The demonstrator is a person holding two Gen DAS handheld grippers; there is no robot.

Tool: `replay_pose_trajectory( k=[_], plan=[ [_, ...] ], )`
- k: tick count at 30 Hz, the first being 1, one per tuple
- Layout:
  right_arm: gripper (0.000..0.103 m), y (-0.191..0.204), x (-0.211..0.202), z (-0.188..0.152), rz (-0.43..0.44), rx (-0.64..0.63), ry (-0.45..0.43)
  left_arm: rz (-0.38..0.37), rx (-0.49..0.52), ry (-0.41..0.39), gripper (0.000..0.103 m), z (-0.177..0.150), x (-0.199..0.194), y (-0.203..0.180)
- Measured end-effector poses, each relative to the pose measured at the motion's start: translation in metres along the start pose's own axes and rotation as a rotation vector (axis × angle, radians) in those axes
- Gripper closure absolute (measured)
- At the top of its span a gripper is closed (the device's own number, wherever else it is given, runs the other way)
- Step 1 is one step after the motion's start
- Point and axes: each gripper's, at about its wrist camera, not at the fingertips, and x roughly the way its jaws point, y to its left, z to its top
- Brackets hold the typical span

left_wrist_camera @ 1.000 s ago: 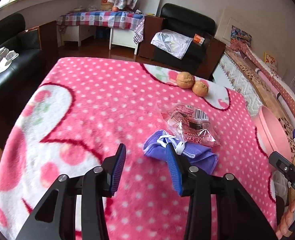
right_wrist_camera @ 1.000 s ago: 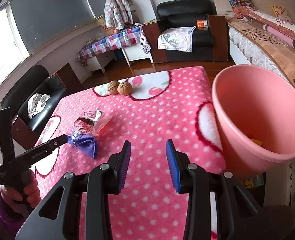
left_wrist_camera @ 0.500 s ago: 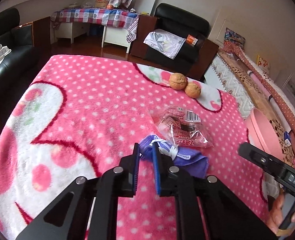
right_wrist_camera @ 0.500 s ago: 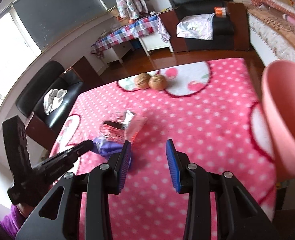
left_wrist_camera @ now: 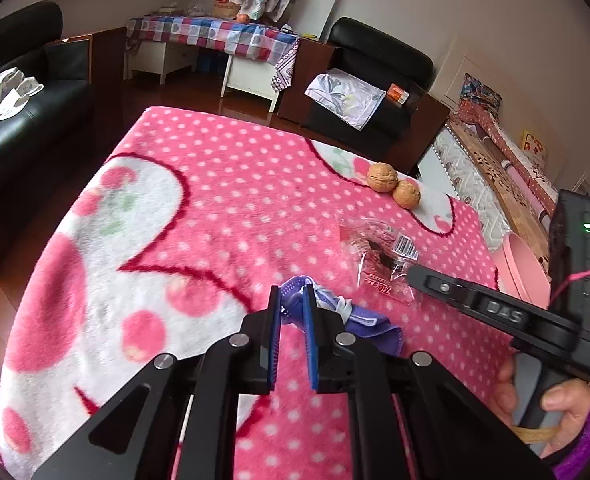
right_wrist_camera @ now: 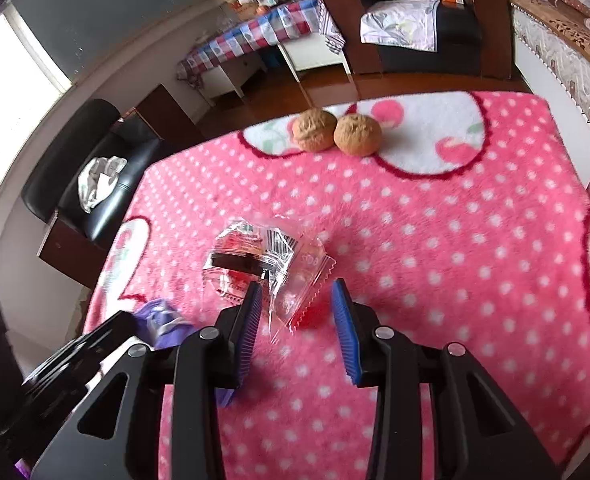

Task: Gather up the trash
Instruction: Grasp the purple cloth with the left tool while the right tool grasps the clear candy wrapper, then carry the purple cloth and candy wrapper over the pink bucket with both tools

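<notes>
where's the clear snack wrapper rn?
Right wrist view: clear wrapper lies on the pink blanket, just ahead of the open right gripper, nearer than the two walnuts.

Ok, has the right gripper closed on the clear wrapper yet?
No, the right gripper is open, its blue pads either side of the clear wrapper's near corner without pressing it.
</notes>
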Motion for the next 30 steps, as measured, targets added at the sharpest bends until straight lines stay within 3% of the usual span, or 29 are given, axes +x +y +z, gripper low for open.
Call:
replay_pose_trajectory(
  k=[5, 7, 10, 19, 30],
  plan=[
    [0.066, 0.007, 0.009, -0.001, -0.03, -0.03, 0.0, -0.001, -0.013, -0.001, 0.094, -0.001, -0.005, 0.004],
    [0.077, 0.009, 0.006, -0.002, -0.037, -0.05, -0.014, -0.002, -0.018, 0.0, 0.094, -0.001, -0.007, 0.006],
    [0.083, 0.011, 0.001, -0.003, -0.06, -0.077, -0.036, 0.003, -0.019, 0.0, 0.094, -0.001, -0.008, 0.006],
    [0.084, 0.002, -0.045, -0.008, -0.069, -0.094, -0.133, -0.008, 0.013, -0.034, 0.095, 0.004, -0.023, -0.01],
    [0.084, -0.039, -0.107, -0.018, -0.134, -0.018, -0.237, -0.048, 0.114, -0.081, 0.095, 0.019, -0.039, -0.061]
  ],
)
